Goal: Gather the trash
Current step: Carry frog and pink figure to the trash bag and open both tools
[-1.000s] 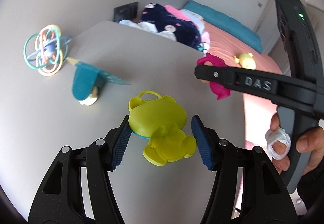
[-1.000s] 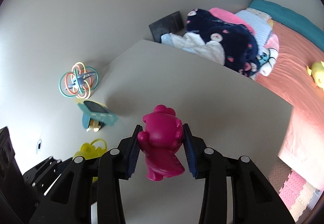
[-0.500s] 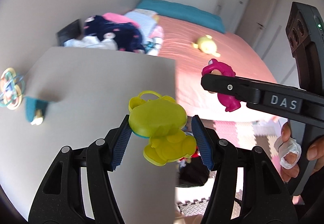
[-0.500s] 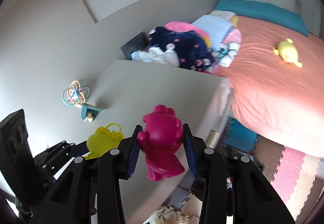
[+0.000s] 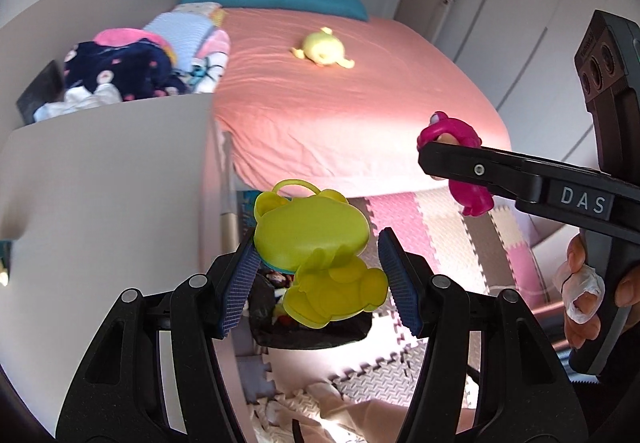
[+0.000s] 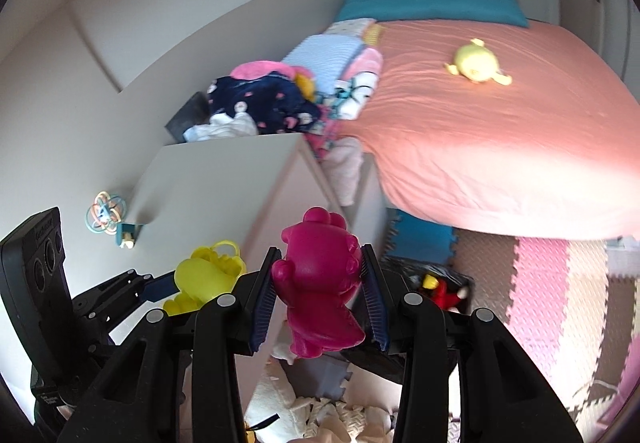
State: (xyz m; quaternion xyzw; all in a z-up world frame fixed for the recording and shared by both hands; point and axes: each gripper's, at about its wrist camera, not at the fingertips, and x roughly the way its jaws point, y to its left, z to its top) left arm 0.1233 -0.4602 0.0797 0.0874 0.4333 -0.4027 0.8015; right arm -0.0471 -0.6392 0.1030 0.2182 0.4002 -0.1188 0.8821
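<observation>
Bright daylight, glare on bed (image 5: 360,99), fisheye-curved dark corners, slight blur

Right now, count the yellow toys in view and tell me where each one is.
2. The yellow plastic toy is held in the left claw, above the dark bin on the floor. The yellow plush lies on the pink bed. Others may be hidden.

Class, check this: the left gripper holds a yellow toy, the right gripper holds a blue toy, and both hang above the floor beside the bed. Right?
Not quite. The right gripper holds a magenta toy, not blue, as the right wrist view shows. The left gripper does hold the yellow toy, beside the bed.
</observation>
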